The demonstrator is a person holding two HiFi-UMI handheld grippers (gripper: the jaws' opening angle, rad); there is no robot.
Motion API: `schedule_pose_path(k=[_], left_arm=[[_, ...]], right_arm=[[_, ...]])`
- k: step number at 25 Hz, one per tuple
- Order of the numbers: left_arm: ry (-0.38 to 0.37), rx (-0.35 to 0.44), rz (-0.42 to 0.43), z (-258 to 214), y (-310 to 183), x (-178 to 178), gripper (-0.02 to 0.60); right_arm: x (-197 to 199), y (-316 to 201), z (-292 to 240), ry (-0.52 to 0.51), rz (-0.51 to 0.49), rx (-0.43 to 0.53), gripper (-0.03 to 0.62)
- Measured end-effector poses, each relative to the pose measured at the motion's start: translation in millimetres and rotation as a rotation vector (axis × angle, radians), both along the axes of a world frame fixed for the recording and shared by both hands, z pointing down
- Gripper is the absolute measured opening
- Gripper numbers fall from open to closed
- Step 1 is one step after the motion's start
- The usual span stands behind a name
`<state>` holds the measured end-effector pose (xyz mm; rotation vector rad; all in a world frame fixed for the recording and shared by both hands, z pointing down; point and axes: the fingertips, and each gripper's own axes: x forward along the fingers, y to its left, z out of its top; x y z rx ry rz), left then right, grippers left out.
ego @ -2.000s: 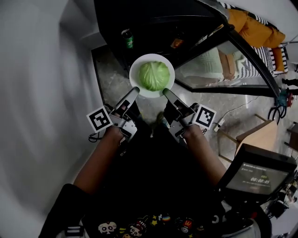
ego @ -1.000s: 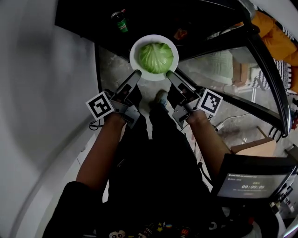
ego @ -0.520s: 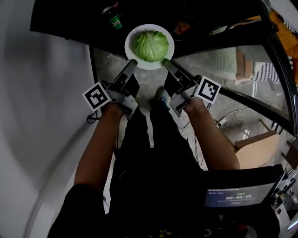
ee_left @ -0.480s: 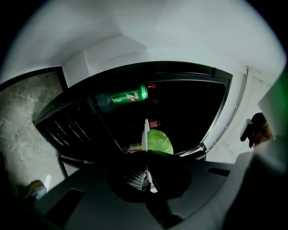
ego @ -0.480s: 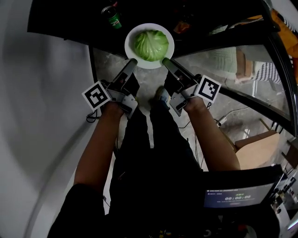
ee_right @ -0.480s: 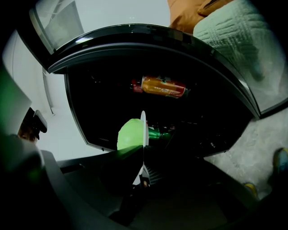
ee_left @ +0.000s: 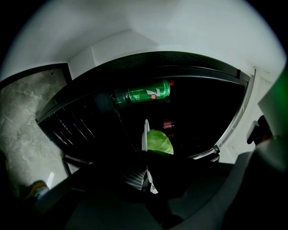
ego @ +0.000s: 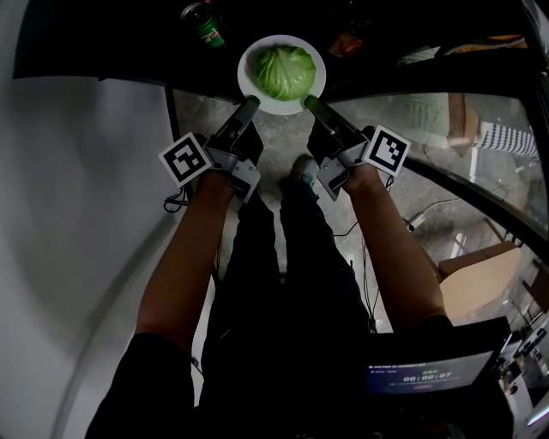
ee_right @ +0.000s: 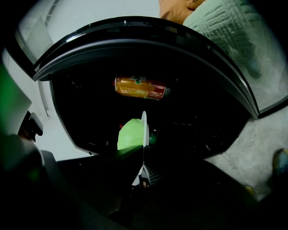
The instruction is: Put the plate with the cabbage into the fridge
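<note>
A white plate [ego: 244, 67] carrying a green cabbage [ego: 287, 70] is held at the mouth of the dark fridge [ego: 129, 34]. My left gripper [ego: 250, 105] is shut on the plate's near-left rim and my right gripper [ego: 310, 103] is shut on its near-right rim. In the left gripper view the plate [ee_left: 145, 132] shows edge-on between the jaws of the left gripper [ee_left: 145, 155], with the cabbage [ee_left: 160, 141] to its right. In the right gripper view the plate [ee_right: 145, 128] is pinched by the right gripper [ee_right: 143, 150], and the cabbage [ee_right: 130, 134] lies to its left.
A green can [ego: 203, 21] lies inside the fridge at the left, and an orange can [ego: 347, 41] at the right. The fridge's glass door [ego: 446, 146] stands open on the right. Below are marble floor [ego: 274, 141] and the person's shoe [ego: 300, 167].
Both grippers have carried the plate forward, from over the floor to the fridge opening. The two cans now lie level with the plate's sides.
</note>
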<state>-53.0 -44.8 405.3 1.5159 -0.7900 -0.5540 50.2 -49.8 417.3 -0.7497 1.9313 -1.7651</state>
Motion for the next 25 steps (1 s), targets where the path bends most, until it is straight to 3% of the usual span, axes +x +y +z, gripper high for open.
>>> schedule_pose_path(k=[25], left_arm=[[0.009, 0.015, -0.045, -6.0, 4.4, -0.6, 0.008]], right_arm=[[0.5, 0.0, -7.1, 0.011, 0.007, 0.028, 0.012]])
